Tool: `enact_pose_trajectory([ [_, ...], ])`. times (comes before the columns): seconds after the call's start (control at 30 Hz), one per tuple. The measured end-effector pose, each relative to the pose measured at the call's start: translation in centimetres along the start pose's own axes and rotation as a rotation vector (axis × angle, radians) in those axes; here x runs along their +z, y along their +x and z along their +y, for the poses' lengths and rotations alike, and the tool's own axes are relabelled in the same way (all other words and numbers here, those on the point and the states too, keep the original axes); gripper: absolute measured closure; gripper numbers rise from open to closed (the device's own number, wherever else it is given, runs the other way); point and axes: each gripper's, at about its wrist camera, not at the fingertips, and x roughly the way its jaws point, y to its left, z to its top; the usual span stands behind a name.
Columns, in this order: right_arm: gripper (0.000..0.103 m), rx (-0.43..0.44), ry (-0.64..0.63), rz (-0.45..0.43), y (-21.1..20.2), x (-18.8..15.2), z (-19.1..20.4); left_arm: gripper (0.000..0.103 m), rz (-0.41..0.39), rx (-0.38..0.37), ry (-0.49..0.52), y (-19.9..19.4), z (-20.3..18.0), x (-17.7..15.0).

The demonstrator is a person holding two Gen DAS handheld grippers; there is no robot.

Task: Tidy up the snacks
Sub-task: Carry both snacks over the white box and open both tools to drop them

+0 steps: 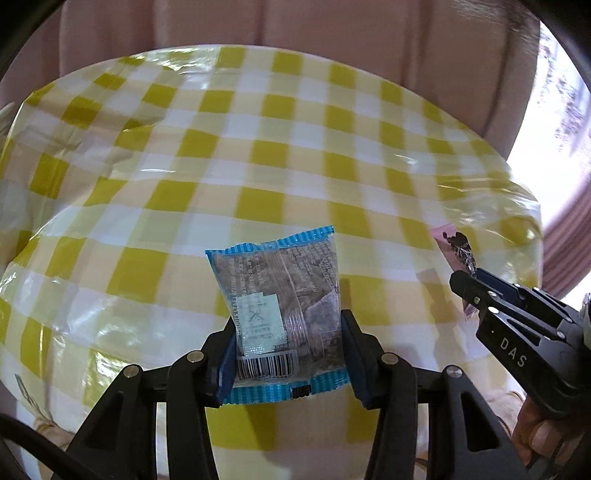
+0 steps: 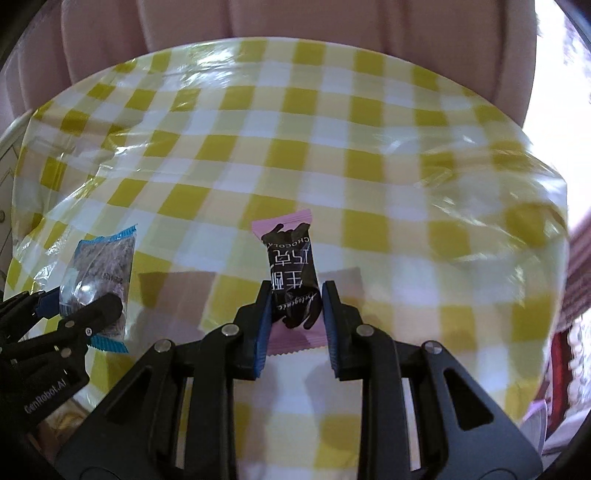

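- Our left gripper (image 1: 288, 350) tilts down over the checked tablecloth (image 1: 258, 147), pinching a blue-edged snack packet (image 1: 280, 295).
- Our right gripper (image 2: 295, 317), angled likewise, clamps a pink chocolate wrapper (image 2: 291, 280), apparently lifted clear.

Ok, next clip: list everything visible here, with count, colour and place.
blue-edged snack packet: one, clear with blue ends, clamped in the left gripper.
chocolate packet: one, pink and black, clamped in the right gripper.
checked tablecloth: one, yellow and white, glossy, covering the table below both packets.
padded seat back: one, pinkish, behind the table.
left gripper: one, black with blue pads.
right gripper: one, black with blue pads.
hand: one, partly visible, holding the right gripper.
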Motion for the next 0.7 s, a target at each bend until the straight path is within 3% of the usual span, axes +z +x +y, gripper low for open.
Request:
enact_pose_trajectory([
  [0.7,0.073,-0.144,0.199,-0.016,-9.7,-9.9,-12.6,0.053,0.020,-0.209,0.176,-4.4,-13.8,-5.9],
])
